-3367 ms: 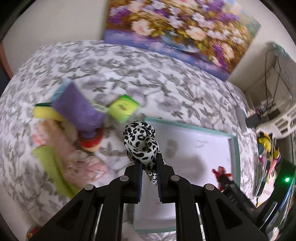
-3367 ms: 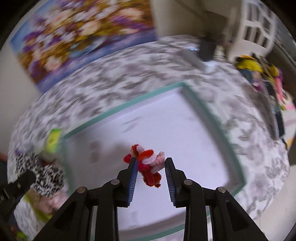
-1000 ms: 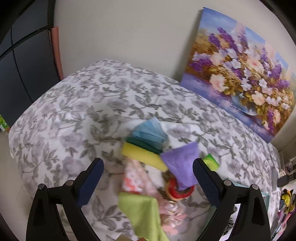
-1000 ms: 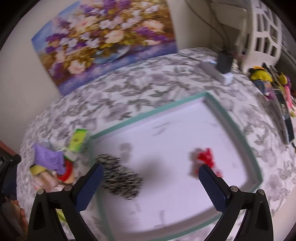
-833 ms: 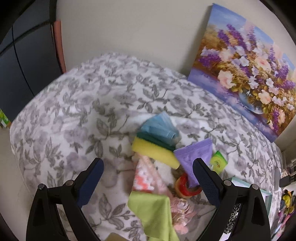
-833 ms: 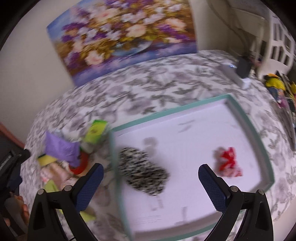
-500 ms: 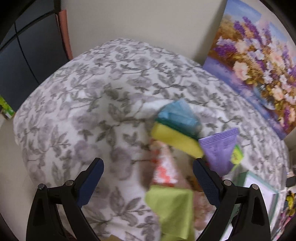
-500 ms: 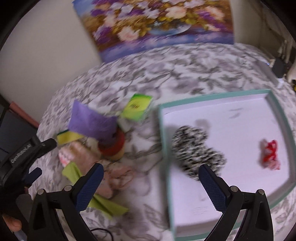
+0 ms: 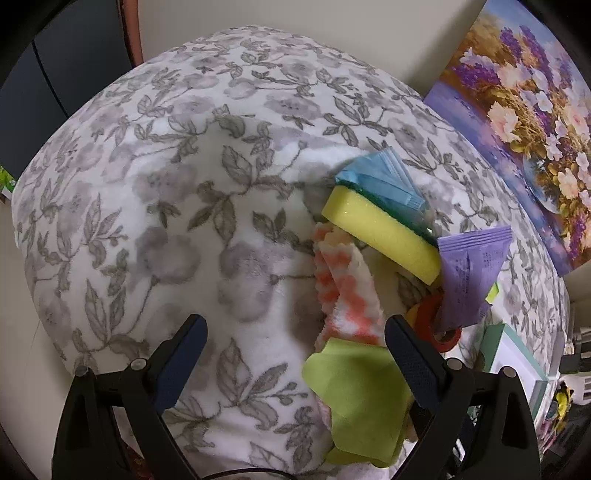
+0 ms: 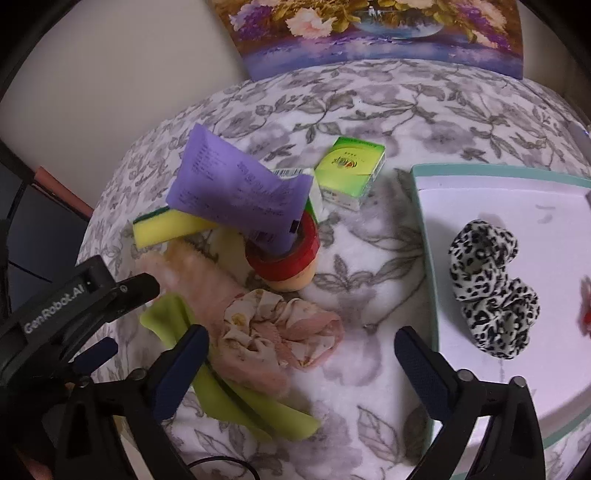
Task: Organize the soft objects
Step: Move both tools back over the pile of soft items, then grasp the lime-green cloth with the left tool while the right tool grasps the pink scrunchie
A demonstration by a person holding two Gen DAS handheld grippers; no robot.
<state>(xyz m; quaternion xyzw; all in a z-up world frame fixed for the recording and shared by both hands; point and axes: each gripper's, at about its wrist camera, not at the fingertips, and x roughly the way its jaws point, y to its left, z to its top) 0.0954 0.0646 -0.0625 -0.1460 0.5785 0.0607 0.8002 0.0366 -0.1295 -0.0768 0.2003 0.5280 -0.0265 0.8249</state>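
Observation:
Both grippers are open and empty. My left gripper [image 9: 295,345] hovers over a pile on the flowered blanket: a green cloth [image 9: 358,398], an orange-and-white cloth [image 9: 345,291], a yellow sponge [image 9: 380,230] and a purple pouch [image 9: 469,273]. My right gripper [image 10: 301,350] hangs just above a pink scrunchie [image 10: 280,332] on a peach cloth [image 10: 207,291]. The green cloth [image 10: 236,398] lies under them. A leopard scrunchie [image 10: 491,291] lies in the white tray [image 10: 424,236] at right. The left gripper [image 10: 66,314] also shows at left in the right wrist view.
A red tape roll [image 10: 291,254], a green tissue pack [image 10: 351,170], a blue packet [image 9: 384,177] and a flower painting [image 10: 369,29] against the wall. The tray's corner [image 9: 517,354] shows at lower right in the left view. The bed edge [image 9: 33,258] drops off at left.
Both grippers let go of their scrunchies in the tray and opened wide. They then moved left, from the tray to over the pile.

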